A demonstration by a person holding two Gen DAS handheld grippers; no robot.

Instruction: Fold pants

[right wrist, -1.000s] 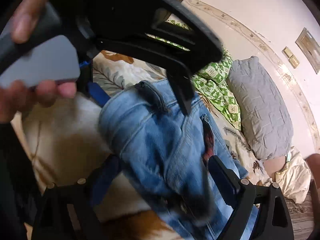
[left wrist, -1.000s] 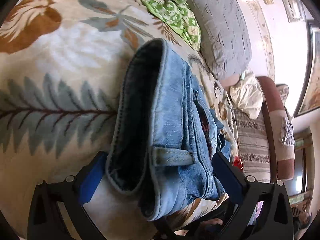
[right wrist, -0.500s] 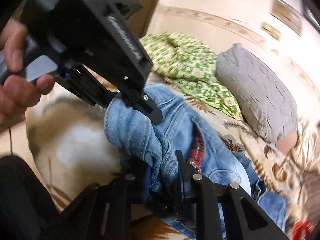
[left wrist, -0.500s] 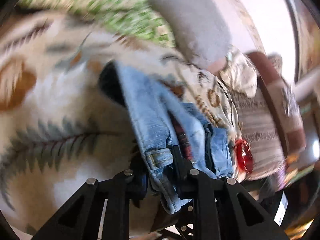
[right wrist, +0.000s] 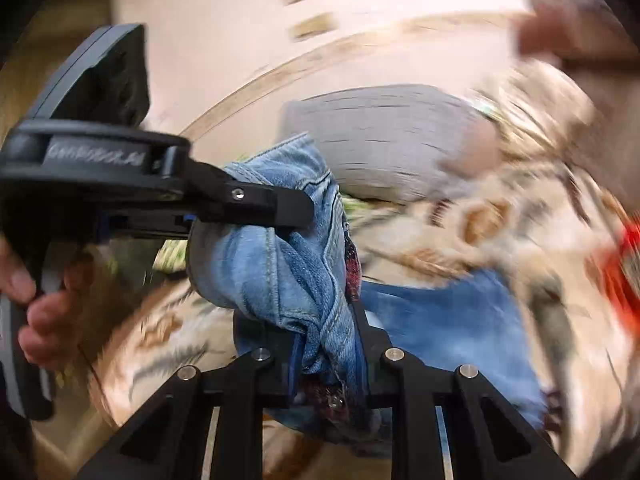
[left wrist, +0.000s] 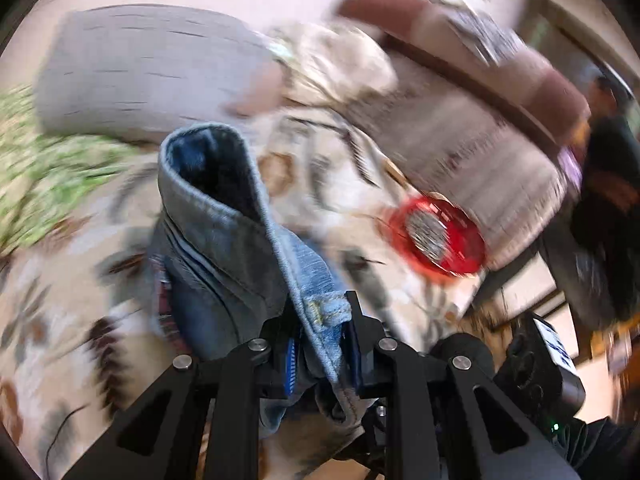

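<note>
The pants are light blue jeans with a red plaid lining, lifted by the waistband above a leaf-patterned bed cover. My left gripper is shut on the waistband at a belt loop. My right gripper is shut on a bunched part of the jeans close beside it. The left gripper shows in the right wrist view, clamped on the same waistband. A trailing part of the jeans lies on the bed below. Both views are blurred by motion.
A grey pillow lies at the head of the bed, with a green patterned blanket left of it. A red round object lies at the bed's edge, near a striped armchair.
Both grippers were open around the waistband one second ago. They have closed on it and lifted the jeans off the bed, swinging toward the pillow and armchair.
</note>
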